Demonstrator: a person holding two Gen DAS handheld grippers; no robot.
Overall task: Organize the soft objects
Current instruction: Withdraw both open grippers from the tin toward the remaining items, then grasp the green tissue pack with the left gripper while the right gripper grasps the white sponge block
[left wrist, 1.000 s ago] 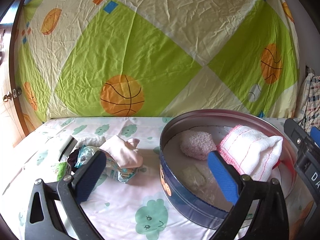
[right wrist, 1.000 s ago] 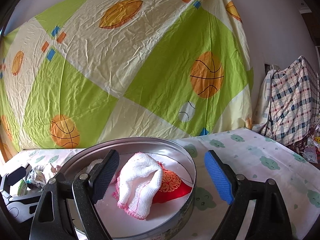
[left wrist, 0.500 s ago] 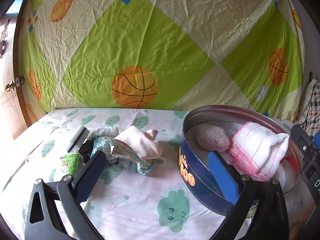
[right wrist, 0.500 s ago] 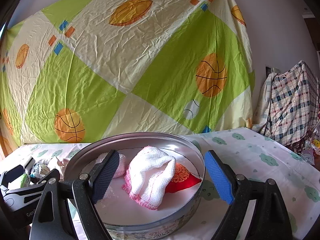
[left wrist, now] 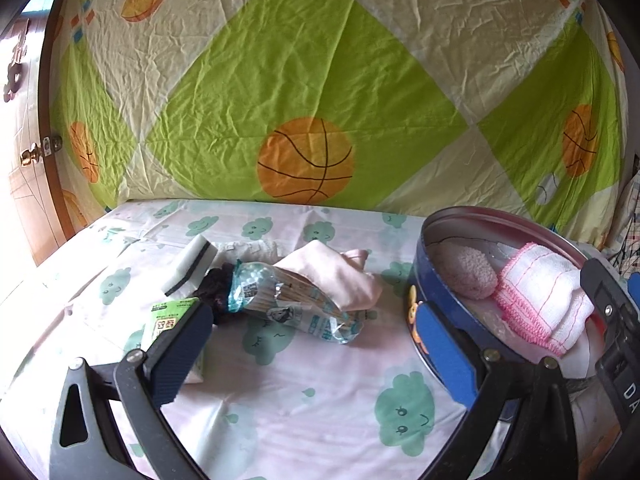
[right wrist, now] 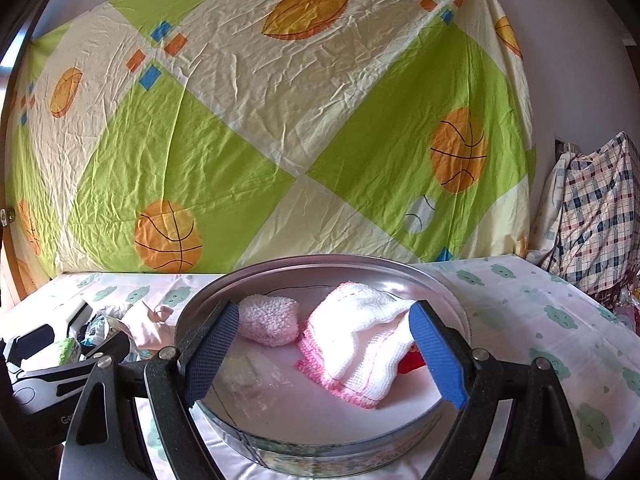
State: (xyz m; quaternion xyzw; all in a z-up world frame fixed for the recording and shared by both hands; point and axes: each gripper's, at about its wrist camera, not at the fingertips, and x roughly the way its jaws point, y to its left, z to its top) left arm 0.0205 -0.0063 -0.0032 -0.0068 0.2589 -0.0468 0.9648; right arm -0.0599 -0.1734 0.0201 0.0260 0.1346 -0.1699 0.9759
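Note:
A round blue tin (left wrist: 430, 292) (right wrist: 328, 442) stands on the bed and holds a fluffy pink puff (left wrist: 466, 270) (right wrist: 268, 320), a white towel with pink trim (left wrist: 540, 300) (right wrist: 356, 344) and something red (right wrist: 412, 362). A pile lies left of the tin: a pale pink cloth (left wrist: 336, 276), a plastic packet (left wrist: 296, 304), a dark cloth (left wrist: 218, 288), a white sponge (left wrist: 190, 266), a green packet (left wrist: 168, 316). My left gripper (left wrist: 312, 350) is open and empty over the sheet between pile and tin. My right gripper (right wrist: 326, 356) is open and empty above the tin.
The bed has a white sheet with green clouds (left wrist: 404, 412). A green and cream basketball sheet (left wrist: 304, 160) hangs behind. A plaid bundle (right wrist: 596, 220) lies at the right. A wooden door (left wrist: 28, 152) is at the left.
My left gripper has swung left, away from the tin and towards the pile. My right gripper has shifted right over the tin; both stay open.

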